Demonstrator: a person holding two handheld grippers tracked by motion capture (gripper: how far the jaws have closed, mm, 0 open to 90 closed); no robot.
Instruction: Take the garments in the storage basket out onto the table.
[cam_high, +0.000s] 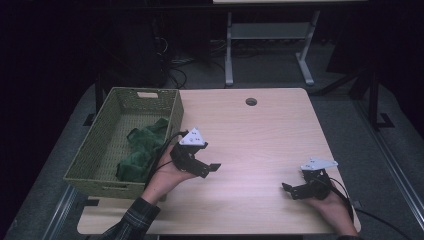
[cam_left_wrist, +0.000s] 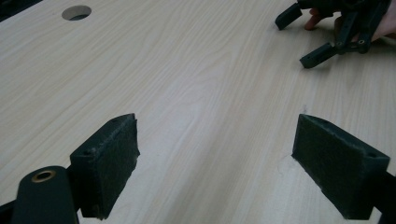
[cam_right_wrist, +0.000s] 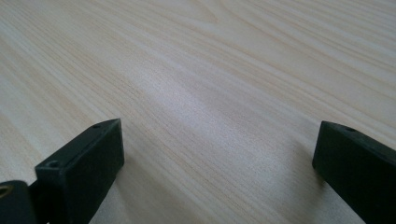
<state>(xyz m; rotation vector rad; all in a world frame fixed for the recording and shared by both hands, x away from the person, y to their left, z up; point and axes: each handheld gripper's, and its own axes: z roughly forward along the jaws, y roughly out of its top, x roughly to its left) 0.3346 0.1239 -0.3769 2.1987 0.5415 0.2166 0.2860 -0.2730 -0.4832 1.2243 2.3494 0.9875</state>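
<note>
Green cloth lies crumpled inside the woven basket at the counter's left edge; putting-away looks done, nothing left on the wood. Cloth's long axis runs roughly from the near-left corner toward the far-right wall, no clear pointing end. Left tool hovers just right of the basket, jaws apart, empty. Right tool sits near the front right, jaws apart, empty.
</note>
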